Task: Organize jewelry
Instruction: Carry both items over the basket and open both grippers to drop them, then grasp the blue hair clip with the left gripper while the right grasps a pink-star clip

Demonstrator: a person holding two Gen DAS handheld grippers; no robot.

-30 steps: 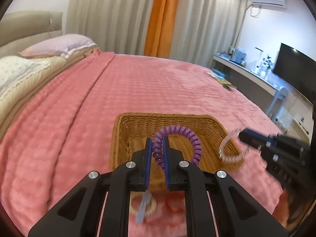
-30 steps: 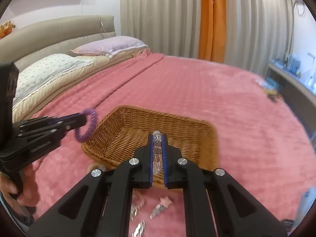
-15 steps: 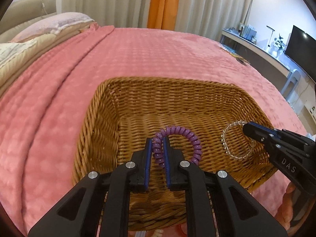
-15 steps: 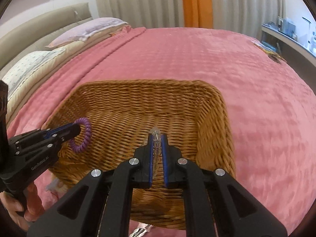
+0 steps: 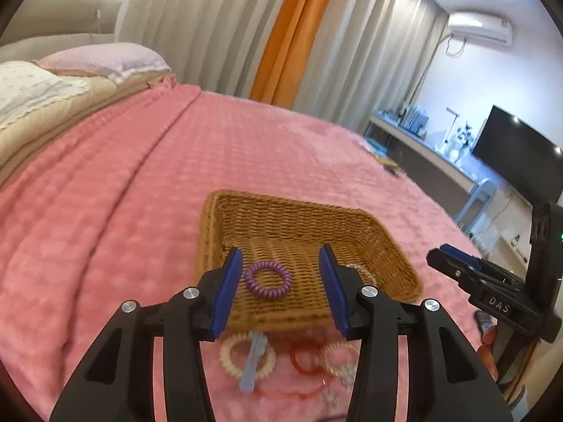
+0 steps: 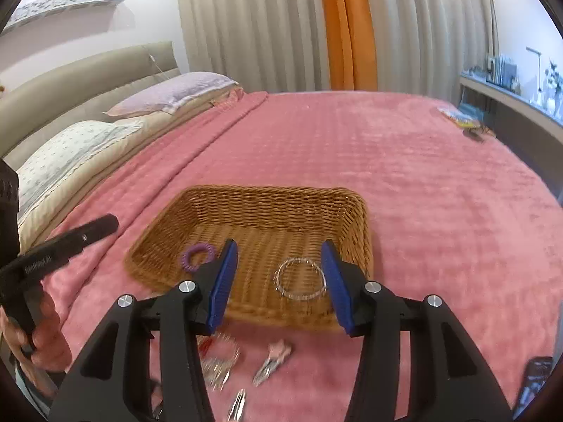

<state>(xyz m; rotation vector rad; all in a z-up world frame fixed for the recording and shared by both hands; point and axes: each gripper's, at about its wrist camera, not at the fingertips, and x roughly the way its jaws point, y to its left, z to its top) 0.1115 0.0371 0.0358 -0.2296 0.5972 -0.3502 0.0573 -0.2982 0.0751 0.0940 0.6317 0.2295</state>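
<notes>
Now both grippers [image 5: 281, 288] [image 6: 279, 281] gaping wide, holding nothing; remaining rings [image 5: 248, 355] lying below left fingers [image 5: 228, 292], nearer basket [image 5: 211, 218].

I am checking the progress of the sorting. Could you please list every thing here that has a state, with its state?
left hand-held gripper: open, holds nothing
right hand-held gripper: open, holds nothing
purple coil bracelet: lying flat in the basket
clear bead bracelet: lying flat in the basket
wicker basket: upright on the pink blanket
cream coil ring: outside the basket
hair clip: outside the basket
</notes>
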